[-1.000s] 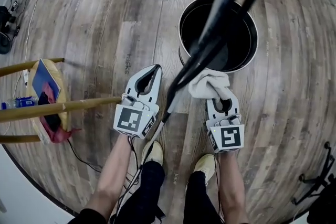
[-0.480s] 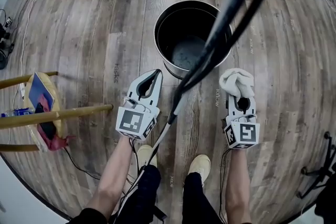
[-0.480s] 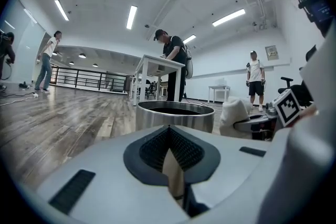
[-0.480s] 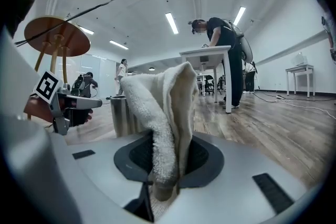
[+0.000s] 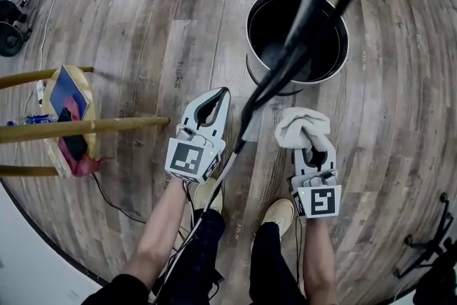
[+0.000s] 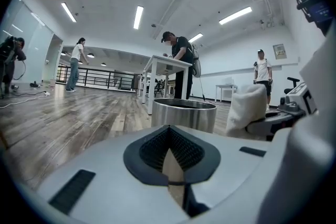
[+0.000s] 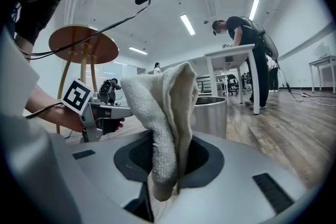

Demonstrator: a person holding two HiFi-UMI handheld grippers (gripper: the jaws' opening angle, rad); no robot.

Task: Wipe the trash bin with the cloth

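On the wood floor [image 5: 143, 25], short of the bin, two grippers are level side by side.
The right gripper [image 5: 312, 151] is clamped on the cream cloth [image 5: 303, 128], which bunches up over its jaws, near the trash bin [image 5: 251, 46] but apart from it. The left gripper [image 5: 218, 99] has its jaws pressed together with nothing between them, pointing towards the bin's near wall. The round metal bin stands upright and open beyond both, and a wooden stool [image 5: 86, 128] sits off to the left.

Bin ahead of you
Your round steel trash bin [image 5: 325, 53] stood beyond the white towelling cloth [image 5: 303, 128], the wooden stool [image 5: 107, 126] far left.
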